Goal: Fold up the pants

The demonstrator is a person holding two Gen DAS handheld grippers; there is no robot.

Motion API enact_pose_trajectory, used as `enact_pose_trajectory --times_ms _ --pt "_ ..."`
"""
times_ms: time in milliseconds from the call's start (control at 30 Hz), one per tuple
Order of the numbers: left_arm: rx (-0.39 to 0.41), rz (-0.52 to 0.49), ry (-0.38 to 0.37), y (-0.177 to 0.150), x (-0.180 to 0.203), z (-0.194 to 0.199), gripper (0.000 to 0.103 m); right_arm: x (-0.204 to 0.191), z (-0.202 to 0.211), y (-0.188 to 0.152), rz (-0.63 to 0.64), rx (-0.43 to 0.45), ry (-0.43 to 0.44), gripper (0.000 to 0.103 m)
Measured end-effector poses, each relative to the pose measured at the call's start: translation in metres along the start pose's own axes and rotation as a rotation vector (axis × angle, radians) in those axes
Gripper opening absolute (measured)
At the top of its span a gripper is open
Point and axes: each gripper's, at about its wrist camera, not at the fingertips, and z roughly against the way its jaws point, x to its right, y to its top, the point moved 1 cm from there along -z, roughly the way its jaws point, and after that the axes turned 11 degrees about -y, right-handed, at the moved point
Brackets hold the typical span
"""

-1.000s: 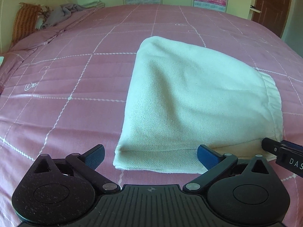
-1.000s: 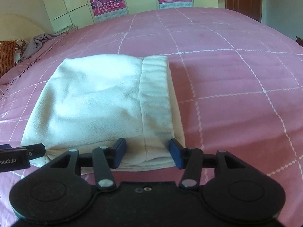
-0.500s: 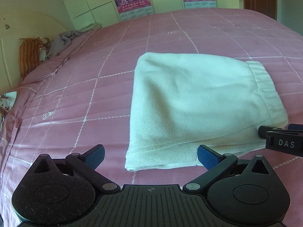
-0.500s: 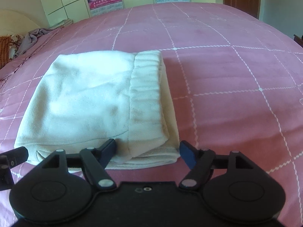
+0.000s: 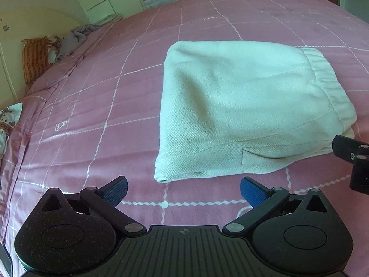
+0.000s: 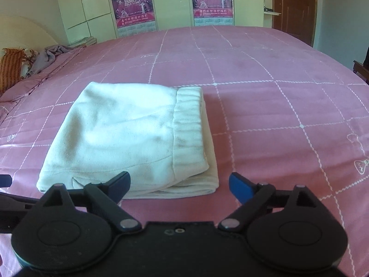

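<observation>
Plainly, both claws are empty. The left claw [image 5: 183, 190] stands wide, its two blue pads [image 5: 116, 190] apart over bare bedspread, just short of the near edge of the pants [image 5: 242, 106] and touching nothing. The right claw [image 6: 180, 185] is opening, its jaws already spread wide; its left pad [image 6: 120, 184] shows in front of the near hem of the cloth, but whether it brushes the fabric I cannot tell, and its right pad hangs over bare bedspread beside the bundle. Nothing is pinched between the pads of either claw.

One pair of pants, cream-white, lies folded into a single compact bundle on the bed [image 6: 276, 115], roughly in the middle of the pink checked bedspread. The gathered waistband [image 6: 188, 124] runs along the right side of the bundle, folded layers show at the near edge, and a small pocket flap [image 5: 256, 159] sits on the front fold in the left wrist view.

In the left wrist view a black part of the right claw juts in at the right edge, near the bundle's near right corner.

Counted: two claws, one folded garment, one bed. At the far left of the bed lie one orange striped pillow [image 6: 9, 69] and one crumpled grey cloth [image 6: 49, 56]. Two red calendar posters [image 6: 133, 7] hang on the pale cupboard doors behind, and one brown door [image 6: 294, 7] stands at the far right.
</observation>
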Motion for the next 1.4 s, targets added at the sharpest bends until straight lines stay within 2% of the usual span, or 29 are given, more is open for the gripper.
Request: enact_pose_trajectory --times_ms 100,233,367,433,567,667,833,967,1100,1300,1400 --pt "-0.001 -0.012 0.019 -0.003 0.002 0.005 0.103 -0.004 0.000 -0.003 0.007 -0.049 -0.006 0.103" --pt "0.009 0.009 -0.002 -0.003 -0.002 0.019 0.103 -0.008 0.010 -0.003 0.014 -0.079 -0.020 0.103" --pt "0.039 -0.004 -0.023 -0.009 -0.007 0.046 0.103 -0.006 0.034 0.000 0.026 -0.036 -0.007 0.103" --pt "0.061 0.008 -0.029 -0.015 -0.013 0.062 0.103 -0.003 0.052 -0.003 0.048 -0.005 0.020 0.103" --pt "0.087 0.034 -0.061 -0.029 -0.024 0.091 0.103 0.002 0.083 -0.014 0.080 0.045 0.020 0.103" --pt "0.105 0.052 -0.068 -0.044 -0.033 0.117 0.103 0.007 0.104 -0.022 0.083 0.043 0.001 0.103" --pt "0.173 0.102 -0.091 -0.071 -0.048 0.171 0.103 0.017 0.154 -0.037 0.092 0.064 0.035 0.103" --pt "0.236 0.072 -0.046 -0.095 -0.046 0.214 0.103 0.027 0.201 -0.052 0.062 0.116 0.076 0.103" --pt "0.263 0.045 -0.040 -0.117 -0.039 0.248 0.103 0.033 0.240 -0.069 0.061 0.182 0.082 0.103" --pt "0.306 0.108 -0.063 -0.141 -0.030 0.291 0.103 0.043 0.281 -0.092 0.068 0.273 0.053 0.103" --pt "0.338 0.094 -0.050 -0.150 -0.021 0.308 0.103 0.043 0.293 -0.089 0.071 0.293 0.074 0.103"
